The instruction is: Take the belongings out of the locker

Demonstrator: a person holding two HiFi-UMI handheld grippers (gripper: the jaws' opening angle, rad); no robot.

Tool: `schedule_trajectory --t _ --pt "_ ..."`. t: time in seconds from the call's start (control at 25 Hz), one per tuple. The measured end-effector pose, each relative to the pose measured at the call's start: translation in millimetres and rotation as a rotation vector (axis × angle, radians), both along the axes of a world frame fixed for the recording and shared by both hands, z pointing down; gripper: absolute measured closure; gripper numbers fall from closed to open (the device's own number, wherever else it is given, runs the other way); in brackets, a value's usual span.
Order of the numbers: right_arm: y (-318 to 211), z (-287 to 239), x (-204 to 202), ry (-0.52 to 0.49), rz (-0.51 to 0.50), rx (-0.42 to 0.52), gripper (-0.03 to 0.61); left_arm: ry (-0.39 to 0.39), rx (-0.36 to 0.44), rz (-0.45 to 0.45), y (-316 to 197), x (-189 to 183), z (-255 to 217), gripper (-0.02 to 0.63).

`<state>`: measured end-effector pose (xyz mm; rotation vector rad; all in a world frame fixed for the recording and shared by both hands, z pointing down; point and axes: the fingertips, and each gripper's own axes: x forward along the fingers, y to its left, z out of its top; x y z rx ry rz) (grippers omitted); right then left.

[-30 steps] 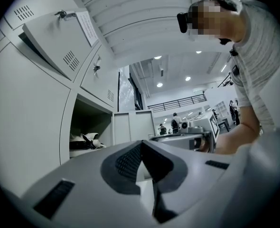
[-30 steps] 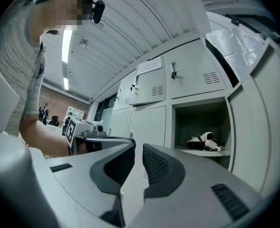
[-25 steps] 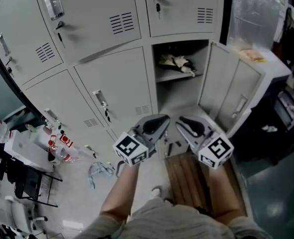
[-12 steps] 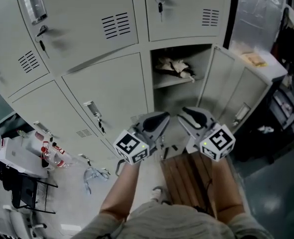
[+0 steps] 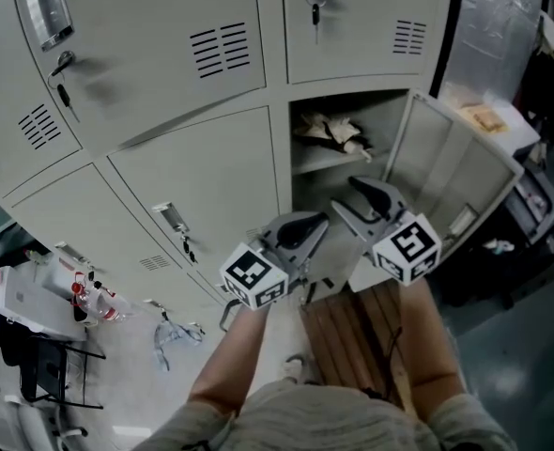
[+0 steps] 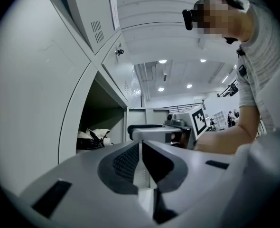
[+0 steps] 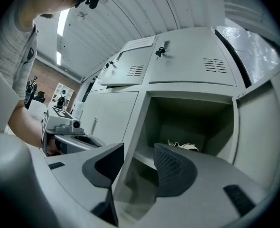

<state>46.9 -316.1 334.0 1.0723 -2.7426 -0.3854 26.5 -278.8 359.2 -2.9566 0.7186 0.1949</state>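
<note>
The open locker (image 5: 345, 148) is the middle compartment of the right-hand column, its door (image 5: 451, 177) swung out to the right. On its shelf lies a crumpled white and dark bundle of belongings (image 5: 331, 131), which also shows as the bundle (image 6: 94, 137) and the bundle (image 7: 183, 147). My right gripper (image 5: 367, 198) is raised in front of the locker's lower opening, open and empty, a short way from the shelf. In its own view the right gripper (image 7: 139, 158) points into the compartment. My left gripper (image 5: 305, 230) is lower and to the left, shut and empty; its own view shows this left gripper (image 6: 141, 152) with pads meeting.
Closed grey lockers (image 5: 192, 167) with keys in their locks fill the left and top. A wooden bench (image 5: 352, 332) stands below the grippers. Bottles and a folding rack (image 5: 89, 294) clutter the floor at left. A cabinet (image 5: 493, 120) stands right of the open door.
My right gripper has risen and moved toward the open locker. The left gripper has hardly moved. The head view has shifted closer to the lockers.
</note>
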Motion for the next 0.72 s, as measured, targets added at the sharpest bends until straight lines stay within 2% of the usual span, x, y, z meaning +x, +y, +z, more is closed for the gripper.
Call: schedule_trajectory --t 0.24,0.48,0.72 --pt "-37 -6 0 0.012 0.037 0.047 0.364 -0.015 -0.002 0.005 -11 2 3 0.609" --pt "-76 -13 2 0.063 0.121 0.037 0.307 -0.039 -0.014 0.01 -20 8 11 0.609" --pt "-108 -15 2 0.126 0.19 0.044 0.293 -0.06 -0.007 0.006 -30 17 11 0.609"
